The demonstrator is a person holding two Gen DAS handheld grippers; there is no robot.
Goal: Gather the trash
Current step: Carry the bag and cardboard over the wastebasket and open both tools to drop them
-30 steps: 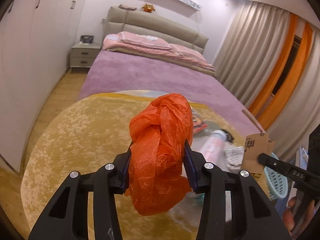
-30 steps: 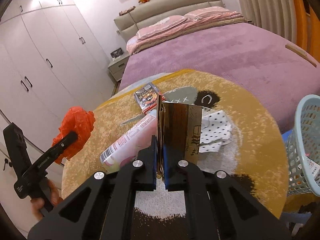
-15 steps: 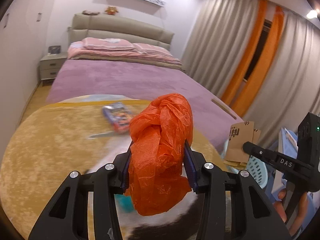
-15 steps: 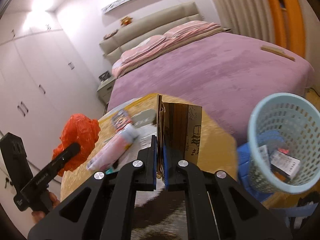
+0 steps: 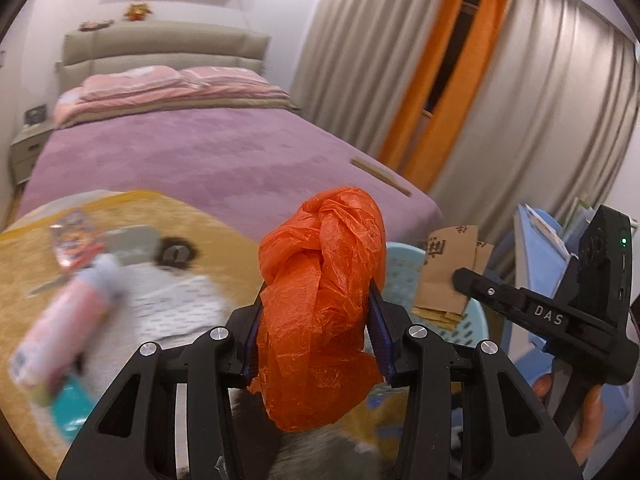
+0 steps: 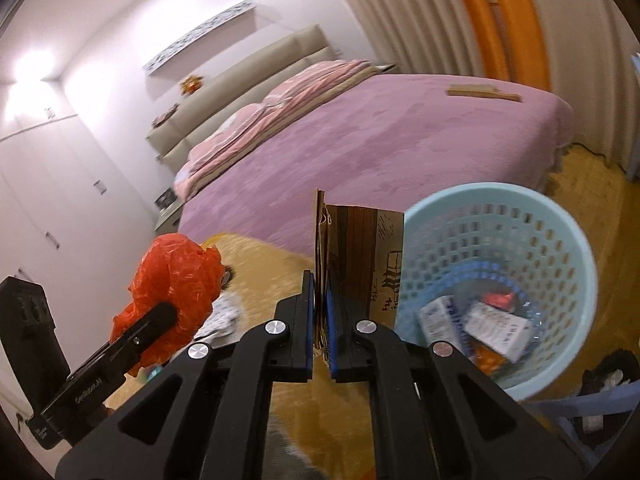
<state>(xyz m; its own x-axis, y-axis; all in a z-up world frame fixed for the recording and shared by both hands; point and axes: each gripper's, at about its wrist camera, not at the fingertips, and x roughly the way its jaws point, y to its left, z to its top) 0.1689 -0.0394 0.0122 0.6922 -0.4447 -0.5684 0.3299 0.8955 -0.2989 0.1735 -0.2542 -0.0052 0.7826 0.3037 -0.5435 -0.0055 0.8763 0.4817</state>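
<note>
Bedroom: purple bed (image 6: 400, 140) behind, round yellow rug (image 5: 60, 240) on the floor in front of it, grey and orange curtains on the far side. Pale blue basket (image 6: 576, 240) stands just off the rug's edge near the bed's foot corner, already holding a few cartons and wrappers.

Right gripper (image 6: 320, 320) is clamped almost fully on a flat brown paper bag (image 6: 360, 256), bag standing upright edge-on, its free edge right against the basket rim. Basket lies ahead and to the right of it, so the right hand is the nearer one; I'd drop from there first.

Left gripper (image 5: 316, 328) is pinching a crumpled orange plastic bag (image 5: 320, 300), jaws narrow around the wad. From it the basket sits ahead-right, partly hidden behind the bag.

Left on the rug: a blurred pink tube (image 5: 68, 320) and a snack packet (image 5: 72, 236), toward its left edge.
</note>
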